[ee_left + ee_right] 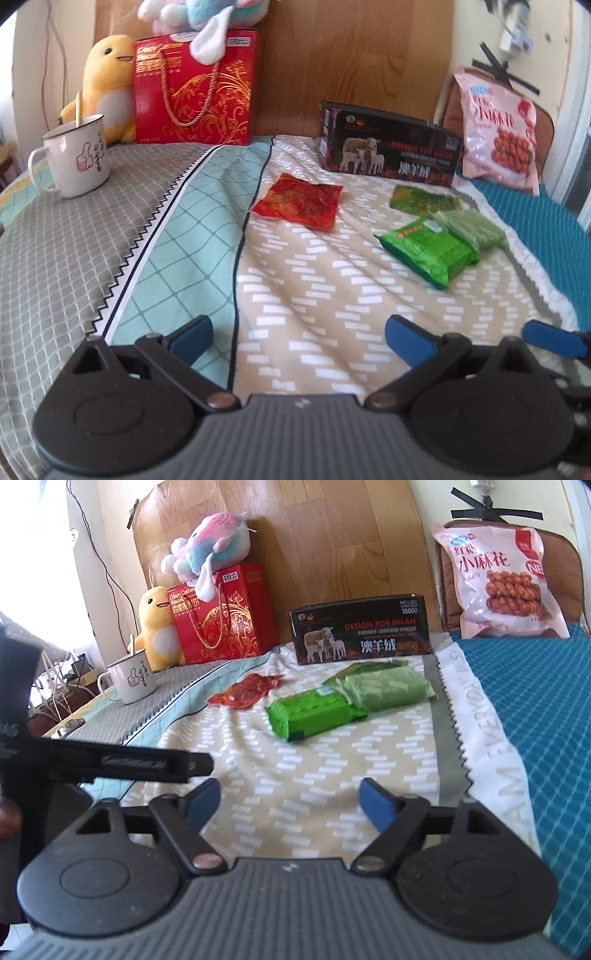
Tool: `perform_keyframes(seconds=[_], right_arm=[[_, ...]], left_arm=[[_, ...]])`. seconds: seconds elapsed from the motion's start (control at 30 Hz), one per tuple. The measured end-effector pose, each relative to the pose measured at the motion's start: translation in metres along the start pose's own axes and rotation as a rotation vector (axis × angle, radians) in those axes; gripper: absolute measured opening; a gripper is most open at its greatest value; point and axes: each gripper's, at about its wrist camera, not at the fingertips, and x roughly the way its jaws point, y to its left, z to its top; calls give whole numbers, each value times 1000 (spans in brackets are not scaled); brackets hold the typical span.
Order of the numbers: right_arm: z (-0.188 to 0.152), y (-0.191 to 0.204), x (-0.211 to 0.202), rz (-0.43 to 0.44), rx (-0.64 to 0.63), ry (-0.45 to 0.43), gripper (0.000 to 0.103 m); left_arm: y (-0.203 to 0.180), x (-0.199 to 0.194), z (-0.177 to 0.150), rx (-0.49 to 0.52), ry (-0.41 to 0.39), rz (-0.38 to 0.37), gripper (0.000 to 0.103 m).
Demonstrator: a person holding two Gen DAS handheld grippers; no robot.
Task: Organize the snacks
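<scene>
**A bedroom at home**

I'm working over a bed: a patterned sheet (pixel 177 229) and blanket (pixel 535 709) against a wooden headboard (pixel 351 55), plush toys (pixel 159 624) beside a red gift box (pixel 195 88), a mug (pixel 75 157) nearby.

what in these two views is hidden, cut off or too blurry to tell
- Dark green packet, right wrist view: mostly hidden behind the pale green packet; its print is blurred in the left wrist view too.
- Mug contents, both views: the rim hides the inside; only a stick pokes out.
- Pastel plush, left wrist view: cut off by the top edge.
- Red packet label: too blurred to read in either view.
</scene>
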Motion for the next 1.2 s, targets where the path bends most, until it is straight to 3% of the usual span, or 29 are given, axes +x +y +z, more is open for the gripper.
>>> perform_keyframes(seconds=[0.17,0.37,0.53,0.67,0.77,0.93,1.03,1.2], right_arm=[[19,-10,14,-15,-40,17,68],[44,-22,43,-12,-86,84,67],[56,-30,62,27,-116,152,67],[56,-27,68,60,-170,167,71],[49,-19,67,63,-239,154,69],[33,-5,44,171,-285,162,53],[37,3,39,221,-290,153,44],[84,-10,48,237,-234,34,42]], left_arm=[[6,-4,20,-68,-33,-103,101],[-3,24,60,-99,31,-256,73],[-15,68,93,-62,95,-343,69],[-39,96,92,19,191,-392,44],[-44,88,82,64,165,-398,39],[-17,61,62,-29,200,-426,37],[-17,46,74,-26,147,-381,36],[-38,36,144,49,-28,-382,36]])
